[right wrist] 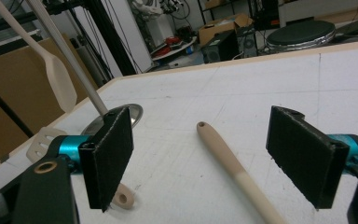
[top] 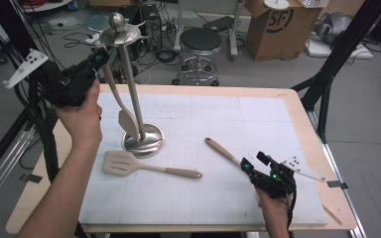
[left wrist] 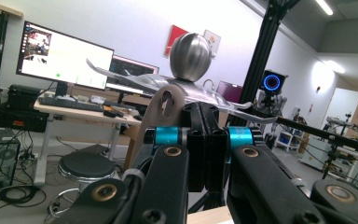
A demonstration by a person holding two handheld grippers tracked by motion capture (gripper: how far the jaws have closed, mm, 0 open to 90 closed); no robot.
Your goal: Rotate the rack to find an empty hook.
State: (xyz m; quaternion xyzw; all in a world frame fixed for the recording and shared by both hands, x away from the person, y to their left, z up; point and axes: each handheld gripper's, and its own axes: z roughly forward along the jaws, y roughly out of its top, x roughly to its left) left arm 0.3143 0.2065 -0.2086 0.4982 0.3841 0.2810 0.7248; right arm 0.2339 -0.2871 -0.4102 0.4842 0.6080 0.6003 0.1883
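Upper left of the high view: left gripper (top: 97, 55) raised in a hand (top: 82, 121), level with the top of the metal stand.
Left jaws: pressed together on the handle tip of the beige spatula (top: 127, 124); in the left gripper view the handle's hanging hole (left wrist: 167, 103) sits right at the jaw tips, below the stand's ball top (left wrist: 190, 56).
Beige spatula: off the mat, slanting down beside the pole, blade near the round base; whether the hole is on a hook arm, cannot tell.
Metal stand (top: 142, 140): upright, left of centre on the white mat (top: 258, 124); pole tilts slightly in the frame.
Slotted turner (top: 121, 163): flat on the mat just below the base, head left, handle pointing right.
Centre-right: third utensil's handle (top: 222, 150), lying diagonal, holed end toward upper left, lower end running in under the right gripper.
Lower right: right gripper (top: 252, 166) low over the mat, in a hand (top: 274, 208).
Right jaws: wide apart, pads (right wrist: 112, 158) clear of the handle (right wrist: 233, 168), which lies on the mat between them in the right gripper view.
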